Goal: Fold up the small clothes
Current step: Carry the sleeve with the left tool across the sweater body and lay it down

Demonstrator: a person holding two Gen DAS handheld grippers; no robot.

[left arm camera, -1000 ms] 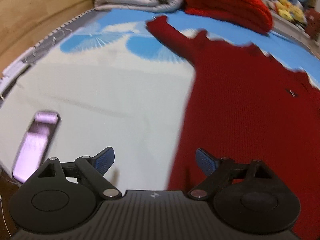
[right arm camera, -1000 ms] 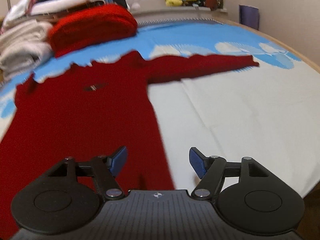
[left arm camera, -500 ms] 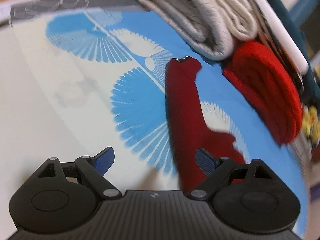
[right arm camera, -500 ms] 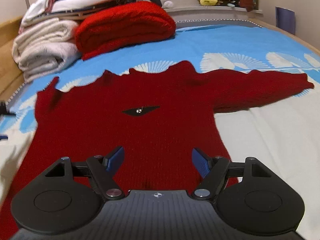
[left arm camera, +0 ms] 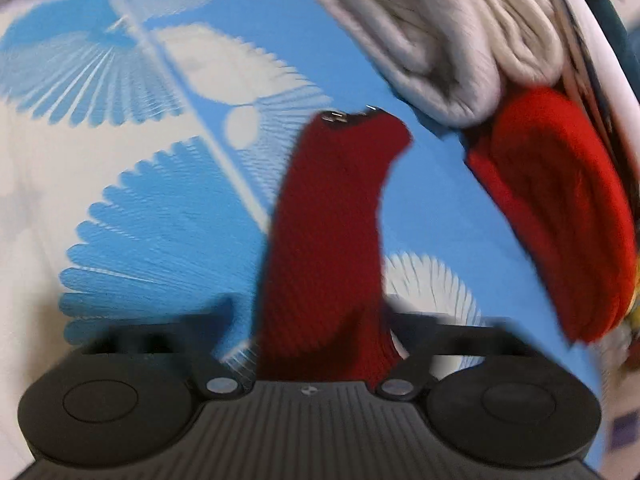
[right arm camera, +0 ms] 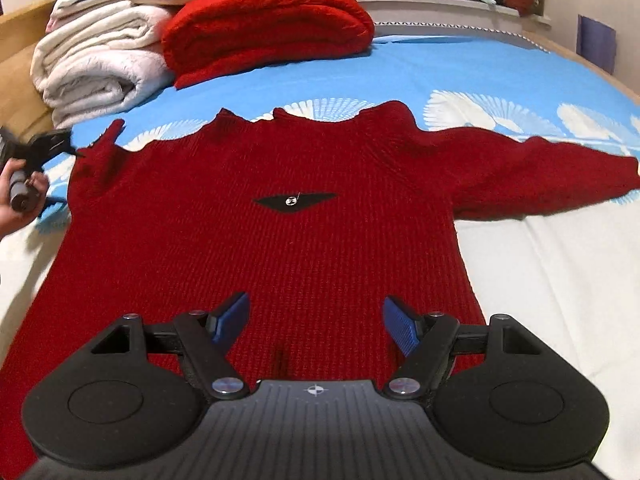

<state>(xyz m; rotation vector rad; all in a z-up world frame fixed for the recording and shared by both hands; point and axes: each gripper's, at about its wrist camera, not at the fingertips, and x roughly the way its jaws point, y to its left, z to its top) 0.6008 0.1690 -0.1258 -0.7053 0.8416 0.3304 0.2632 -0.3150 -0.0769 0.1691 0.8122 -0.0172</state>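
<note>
Knitwear is the job here: a dark red ribbed-knit sweater [right arm camera: 288,248] lies face up and spread flat on the blue bedsheet with white fan prints [right arm camera: 460,80], body toward the right wrist camera and both sleeves stretched out sideways — a layout that leaves every edge reachable for folding. The left gripper [left arm camera: 320,320] has just been closing, and in its own blurred view the left sleeve [left arm camera: 332,220] runs between the jaws, which appear to pinch the knit partway along its length, the cuff lying further out; from the right wrist view that gripper [right arm camera: 52,144] sits at the sleeve's end, held in a hand [right arm camera: 16,204]. Taking the sleeve first makes sense, I judge, since it must cross the chest before the body can be halved. The right gripper [right arm camera: 316,322] hovers over the hem with its 2 blue pads [right arm camera: 232,316] spread wide and nothing between them — likely waiting. A folded bright red knit [right arm camera: 264,20] and rolled cream blankets [right arm camera: 100,68] are stacked at the far end, clear of the work.
</note>
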